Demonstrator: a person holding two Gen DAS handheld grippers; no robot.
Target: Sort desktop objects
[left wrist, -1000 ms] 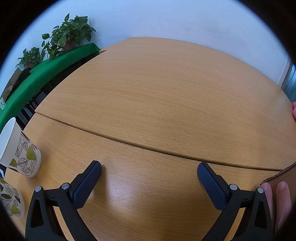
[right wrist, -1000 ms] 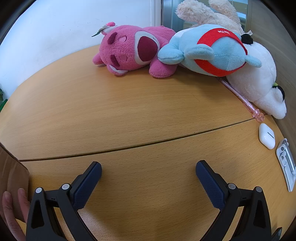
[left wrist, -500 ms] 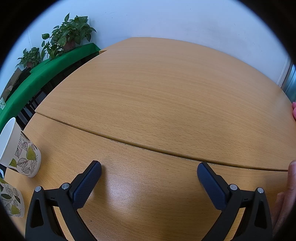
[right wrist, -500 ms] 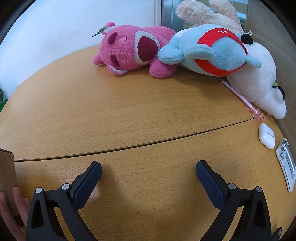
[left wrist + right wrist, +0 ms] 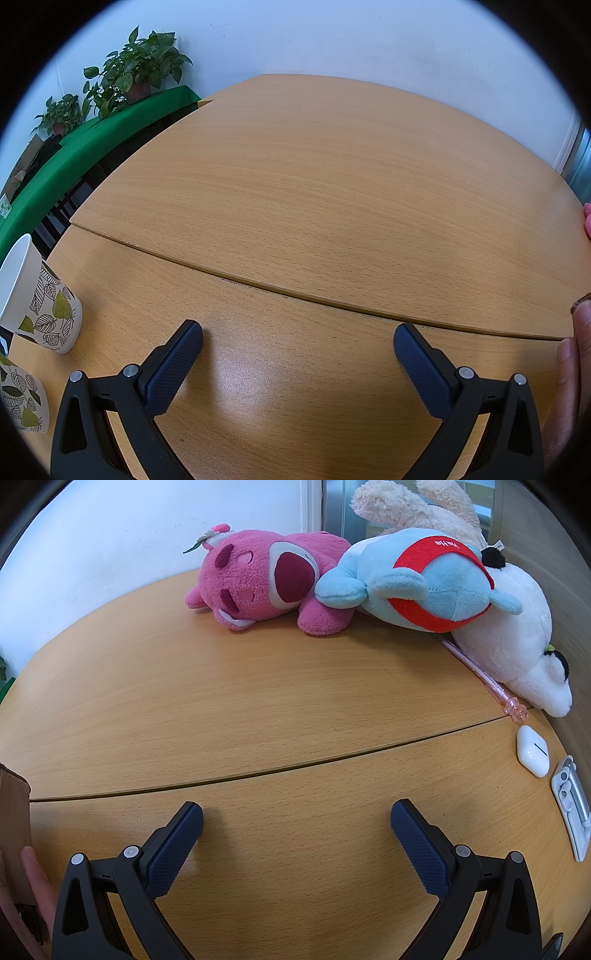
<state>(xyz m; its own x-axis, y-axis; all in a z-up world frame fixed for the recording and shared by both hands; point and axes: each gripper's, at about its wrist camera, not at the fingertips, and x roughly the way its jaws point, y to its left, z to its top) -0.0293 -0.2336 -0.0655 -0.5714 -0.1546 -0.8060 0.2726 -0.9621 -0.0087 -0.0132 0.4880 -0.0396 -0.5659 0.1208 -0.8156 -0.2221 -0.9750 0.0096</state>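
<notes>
While both grippers gape | 3 plushies (image 5: pixel 258 579) | 2 cups (image 5: pixel 40 302) | 1 pen (image 5: pixel 480 672)

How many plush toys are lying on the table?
3, possibly more hidden: the pink plush at the back, the blue plush against it, the white plush at the right; cream fur shows behind.

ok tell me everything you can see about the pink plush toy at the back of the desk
The pink plush toy is a fuzzy bear lying on its side at the far edge of the wooden table, near the white wall. It has darker magenta ear, nose and brow patches, closed stitched eyes and a small flower on its head. Its back end presses against the light blue plush toy.
</notes>
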